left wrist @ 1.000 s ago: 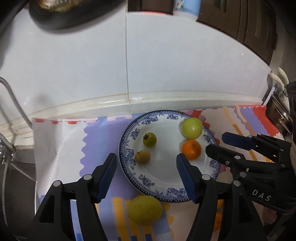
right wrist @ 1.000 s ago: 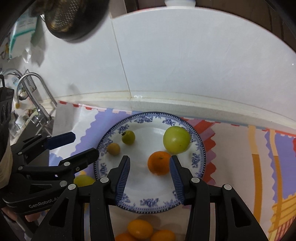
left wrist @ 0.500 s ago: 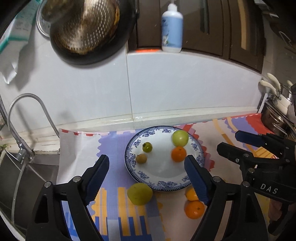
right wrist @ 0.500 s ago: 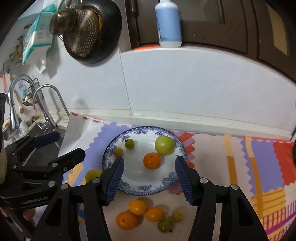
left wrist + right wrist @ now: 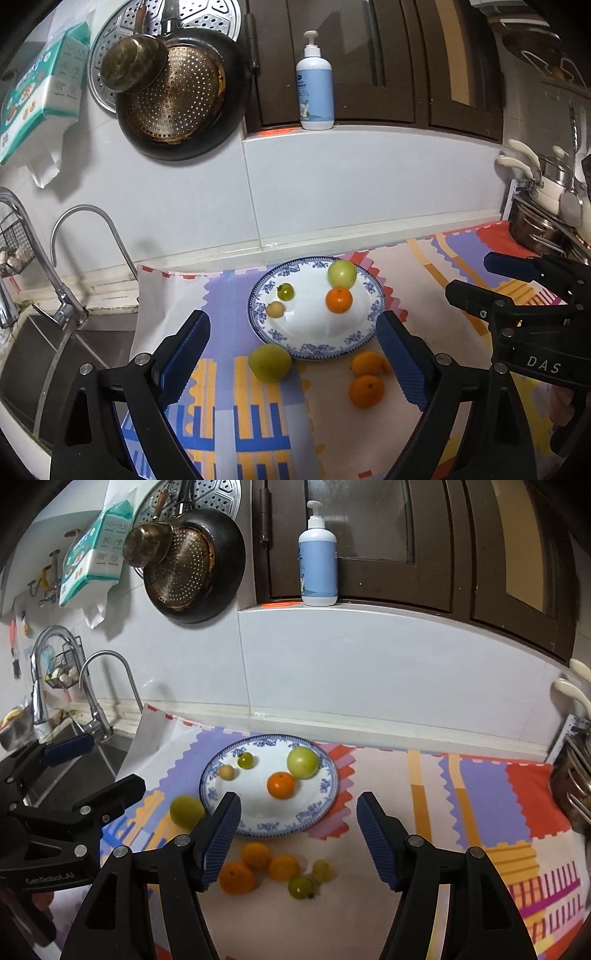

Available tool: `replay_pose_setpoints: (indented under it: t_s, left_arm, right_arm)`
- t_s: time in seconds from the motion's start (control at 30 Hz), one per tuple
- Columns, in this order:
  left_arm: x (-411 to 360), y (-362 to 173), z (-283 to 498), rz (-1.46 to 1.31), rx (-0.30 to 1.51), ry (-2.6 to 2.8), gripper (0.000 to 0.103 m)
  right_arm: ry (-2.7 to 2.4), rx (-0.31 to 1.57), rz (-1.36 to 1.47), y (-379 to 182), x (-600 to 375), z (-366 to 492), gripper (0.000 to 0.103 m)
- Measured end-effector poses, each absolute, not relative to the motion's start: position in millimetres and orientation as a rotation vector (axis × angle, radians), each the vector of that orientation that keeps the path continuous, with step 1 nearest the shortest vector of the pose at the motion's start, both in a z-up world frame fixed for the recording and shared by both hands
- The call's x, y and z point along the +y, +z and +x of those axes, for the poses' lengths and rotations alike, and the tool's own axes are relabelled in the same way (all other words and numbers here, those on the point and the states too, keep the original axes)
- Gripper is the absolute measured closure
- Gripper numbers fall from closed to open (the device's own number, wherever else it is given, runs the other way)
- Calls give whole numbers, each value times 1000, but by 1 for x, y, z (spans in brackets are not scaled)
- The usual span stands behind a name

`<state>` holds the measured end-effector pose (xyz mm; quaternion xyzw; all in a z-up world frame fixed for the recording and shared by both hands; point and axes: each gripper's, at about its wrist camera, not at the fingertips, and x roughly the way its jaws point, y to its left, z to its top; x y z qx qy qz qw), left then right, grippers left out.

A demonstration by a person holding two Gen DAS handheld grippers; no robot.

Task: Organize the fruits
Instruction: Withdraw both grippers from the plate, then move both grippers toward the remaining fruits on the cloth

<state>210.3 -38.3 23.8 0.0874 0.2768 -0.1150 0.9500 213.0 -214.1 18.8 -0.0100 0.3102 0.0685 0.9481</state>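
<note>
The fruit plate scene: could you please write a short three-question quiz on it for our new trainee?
1. How many fruits lie on the blue-patterned plate?
2. True or false: the large green fruit on the plate sits nearer the wall than the orange.
3. Which holds a fruit: A) left gripper, B) right gripper, C) neither?

Key:
1. Four: the two above, a small green one and a small tan one.
2. True.
3. C; both stand open and empty, their jaws having just been opening.
</note>
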Motion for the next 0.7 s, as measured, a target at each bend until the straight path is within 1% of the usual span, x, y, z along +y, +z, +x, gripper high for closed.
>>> replay_pose_setpoints:
  t_s: [0.5, 0.7]
  left_arm:
    - [-54, -9, 185, 197, 634, -271, 11]
    - [-62, -26, 179, 237, 628, -290, 11]
  right_arm:
    - [156, 700, -55, -9, -222, 180, 37]
    - [159, 720, -76, -19, -226, 176, 37]
